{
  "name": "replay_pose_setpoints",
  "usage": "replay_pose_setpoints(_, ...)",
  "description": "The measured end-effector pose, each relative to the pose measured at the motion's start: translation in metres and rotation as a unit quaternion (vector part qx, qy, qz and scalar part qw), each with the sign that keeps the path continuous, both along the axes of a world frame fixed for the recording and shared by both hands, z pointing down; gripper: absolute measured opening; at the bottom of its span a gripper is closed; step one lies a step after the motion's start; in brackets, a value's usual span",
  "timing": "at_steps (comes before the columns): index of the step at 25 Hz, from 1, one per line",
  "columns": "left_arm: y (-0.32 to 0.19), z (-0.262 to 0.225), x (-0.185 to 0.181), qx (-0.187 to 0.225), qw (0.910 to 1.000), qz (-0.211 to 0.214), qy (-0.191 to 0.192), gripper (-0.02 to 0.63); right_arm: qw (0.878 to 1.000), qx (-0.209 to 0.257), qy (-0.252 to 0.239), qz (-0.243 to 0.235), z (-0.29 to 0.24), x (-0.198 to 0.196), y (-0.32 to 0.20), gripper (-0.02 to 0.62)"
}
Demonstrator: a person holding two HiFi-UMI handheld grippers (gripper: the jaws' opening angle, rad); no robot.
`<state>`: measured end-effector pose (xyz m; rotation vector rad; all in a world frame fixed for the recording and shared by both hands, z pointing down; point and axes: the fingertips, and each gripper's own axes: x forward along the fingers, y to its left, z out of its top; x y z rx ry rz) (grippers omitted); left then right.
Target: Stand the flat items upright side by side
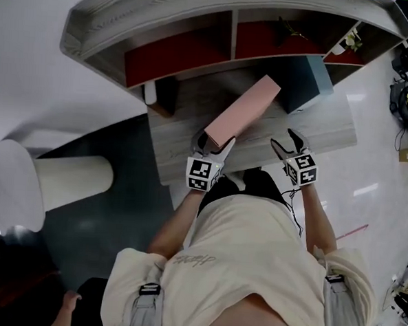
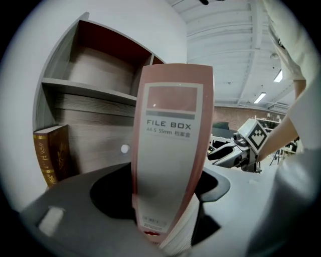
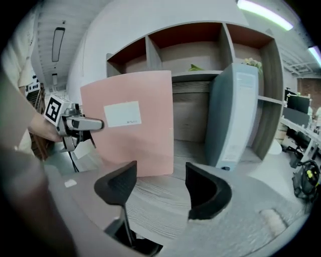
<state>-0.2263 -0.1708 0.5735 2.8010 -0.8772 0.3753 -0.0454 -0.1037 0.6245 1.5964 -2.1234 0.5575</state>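
L gripper (image 1: 215,143) jaws on file box (image 1: 240,109), R gripper (image 1: 286,142) jaws apart, empty

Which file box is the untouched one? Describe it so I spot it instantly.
On the desk, in front of the shelf unit's right-hand side, the grey-blue file box stands upright. Its neighbour, the pink file box, is in the left gripper.
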Motion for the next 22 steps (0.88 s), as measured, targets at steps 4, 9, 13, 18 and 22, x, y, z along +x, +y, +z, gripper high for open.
replay_pose_setpoints(4,0.0,-0.001,0.022,0.0,0.9996,-0.03,0.001,0.35,0.999,0.012,-0.006,0.036,-0.002,0.023,0.011,0.281)
replay_pose_setpoints(9,0.001,0.001,0.051,-0.016,0.9985,-0.052,-0.007,0.348,0.999,0.022,-0.023,0.044,-0.006,0.057,0.012,0.281)
replay_pose_setpoints(13,-0.003,0.001,0.075,-0.018,0.9963,-0.084,-0.009,0.348,0.999,0.037,-0.026,0.023,-0.01,0.087,0.005,0.281)
replay_pose_setpoints(18,-0.002,0.004,0.111,-0.029,0.9891,-0.144,-0.011,0.35,0.998,0.058,-0.022,0.002,-0.015,0.14,0.006,0.27)
replay_pose_setpoints(22,-0.002,0.003,0.138,-0.024,0.9828,-0.183,-0.015,0.35,0.997,0.068,-0.023,-0.019,-0.015,0.178,0.003,0.268)
